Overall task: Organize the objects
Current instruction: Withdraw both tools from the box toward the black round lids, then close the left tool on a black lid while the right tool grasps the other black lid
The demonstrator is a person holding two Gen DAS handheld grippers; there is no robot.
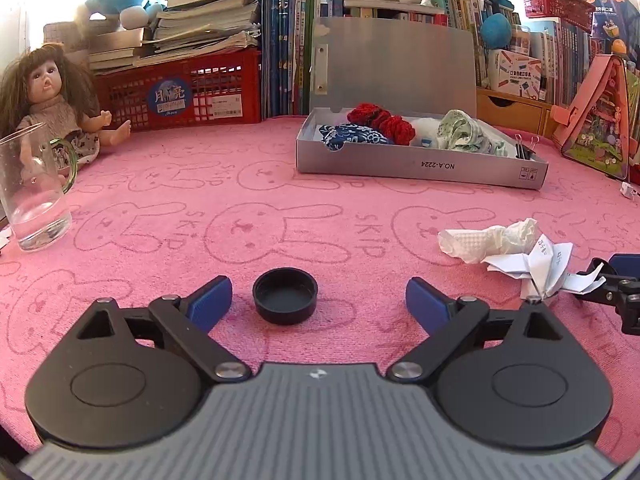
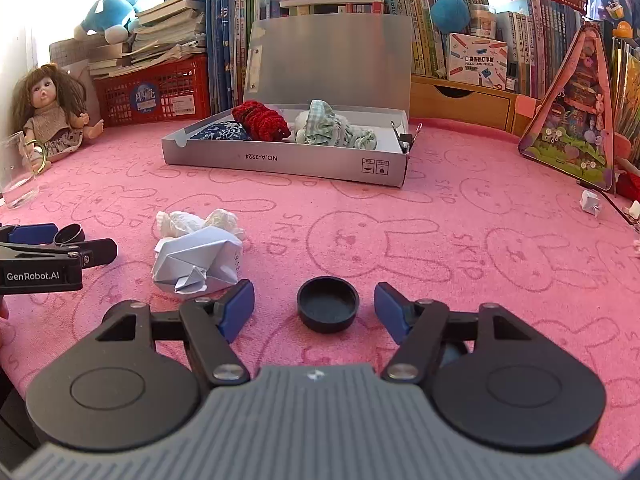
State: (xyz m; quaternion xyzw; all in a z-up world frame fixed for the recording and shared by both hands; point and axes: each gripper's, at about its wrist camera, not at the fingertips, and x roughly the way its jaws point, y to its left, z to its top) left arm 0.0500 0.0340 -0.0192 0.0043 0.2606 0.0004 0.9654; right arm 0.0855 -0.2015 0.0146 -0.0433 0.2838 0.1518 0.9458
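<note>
Pink terry tablecloth [image 1: 280, 184] printed with rabbit outlines covers the work surface. Left gripper [image 1: 319, 298] rests low over it, its blue-padded fingers [image 1: 210, 298] spread wide on either side of a small round black plastic cap [image 1: 285, 295] that lies open side up between them, touching neither. Right gripper [image 2: 314, 306] sits the same way over a second round black cap [image 2: 328, 303], also open side up; its fingers [image 2: 237, 309] are spread and clear of the cap.

Between the two grippers lies a crumpled white tissue [image 1: 490, 238] with a folded white paper shape [image 1: 536, 270] just in front of it, the two touching. In the right wrist view the paper [image 2: 200, 260] is just left of the right gripper's left finger.

Farther back stands an open grey cardboard box [image 1: 420, 168] with its lid upright, holding a red crocheted piece [image 1: 384, 122], dark blue patterned cloth [image 1: 352, 136] and pale green checked fabric [image 1: 464, 132]. At the far left sit a clear glass mug [image 1: 34, 188] and a brown-haired doll [image 1: 52, 96]. Red plastic crate [image 1: 180, 92], books and plush toys line the back.
</note>
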